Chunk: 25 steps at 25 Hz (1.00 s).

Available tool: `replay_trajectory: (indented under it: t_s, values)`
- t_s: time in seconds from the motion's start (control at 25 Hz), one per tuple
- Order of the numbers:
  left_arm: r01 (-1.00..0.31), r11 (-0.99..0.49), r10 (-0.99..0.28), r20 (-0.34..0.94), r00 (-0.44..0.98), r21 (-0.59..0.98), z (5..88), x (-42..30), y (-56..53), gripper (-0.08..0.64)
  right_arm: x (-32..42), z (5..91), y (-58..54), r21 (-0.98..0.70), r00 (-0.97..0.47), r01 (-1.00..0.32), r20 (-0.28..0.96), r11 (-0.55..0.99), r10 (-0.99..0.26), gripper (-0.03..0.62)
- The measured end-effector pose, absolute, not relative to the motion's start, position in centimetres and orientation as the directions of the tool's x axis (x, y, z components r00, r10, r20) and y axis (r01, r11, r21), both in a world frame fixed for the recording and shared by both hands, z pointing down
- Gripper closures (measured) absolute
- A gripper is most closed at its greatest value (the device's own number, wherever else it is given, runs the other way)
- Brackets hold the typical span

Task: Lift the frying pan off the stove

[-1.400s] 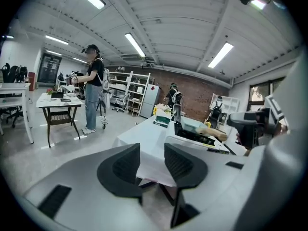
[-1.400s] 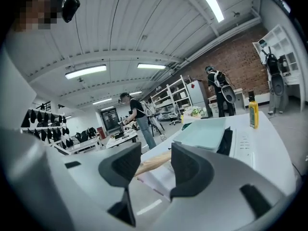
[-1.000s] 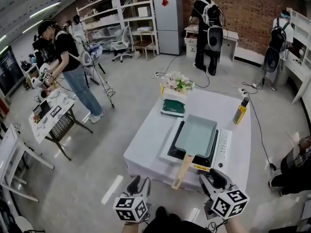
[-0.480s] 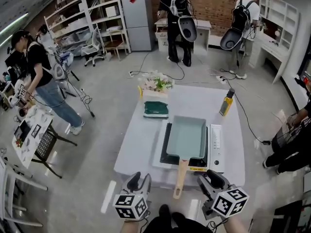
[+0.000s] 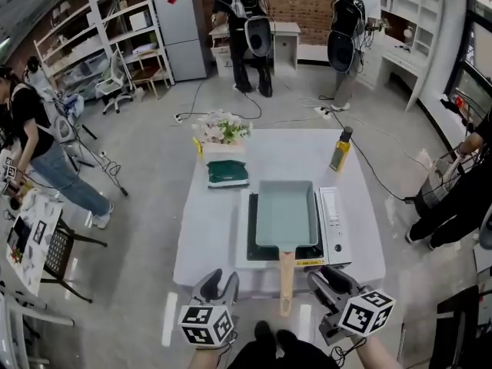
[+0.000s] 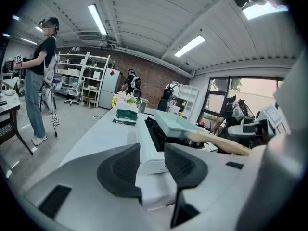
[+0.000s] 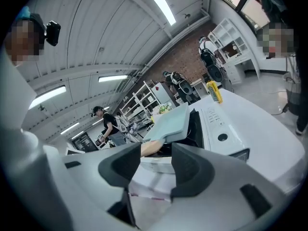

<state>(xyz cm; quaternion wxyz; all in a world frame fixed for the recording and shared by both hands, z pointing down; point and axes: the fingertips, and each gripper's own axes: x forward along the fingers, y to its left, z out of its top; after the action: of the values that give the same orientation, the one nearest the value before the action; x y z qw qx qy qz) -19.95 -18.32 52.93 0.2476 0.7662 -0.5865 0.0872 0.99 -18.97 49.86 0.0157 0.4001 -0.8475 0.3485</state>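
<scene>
The pale teal rectangular frying pan [image 5: 287,212] sits on the white tabletop stove with a black cooking well [image 5: 335,225], near the front of the white-draped desk [image 5: 207,229]. Its light wooden handle [image 5: 285,279] juts out past the desk's near edge, toward six o'clock. My left gripper [image 5: 216,285] hangs just off that edge at nine o'clock of the handle and my right gripper [image 5: 326,281] at three o'clock, so the handle lies between them and neither touches it. In the left gripper view the jaws stand about half open with nothing gripped; through the gap I see only the stove's white front corner, with the handle off at two o'clock. The right jaws gape about as wide and are empty too, the handle showing just over the left jaw at eleven o'clock. Bare cloth lies at nine o'clock of the stove. A flat dark green box [image 5: 227,173] lies at eleven o'clock of the pan and a yellow bottle [image 5: 340,151] stands at one o'clock, both well apart from it.
</scene>
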Motion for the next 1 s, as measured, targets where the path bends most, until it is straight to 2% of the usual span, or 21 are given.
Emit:
replay_trajectory:
  t_s: [0.32,0.8,1.0]
  values:
    - [-0.927,-0.238,-0.83,0.436,0.349,0.289,53.3,-19.7,-18.7,0.428,-0.1,49.8,-18.6,-0.768,-0.748,-0.537,0.244,0.348,-0.617,0.359]
    - [-0.926,-0.246,-0.822,0.445,0.356,0.287,53.7,-20.6,-19.3,0.428,-3.7,49.2,-20.4,-0.882,-0.842,-0.344,0.138,0.322,-0.521,0.299]
    - [-0.927,-0.242,-0.823,0.445,0.353,0.287,53.7,-20.3,-19.7,0.428,-4.1,50.1,-20.9,-0.892,-0.861,-0.333,0.156,0.305,-0.483,0.299]
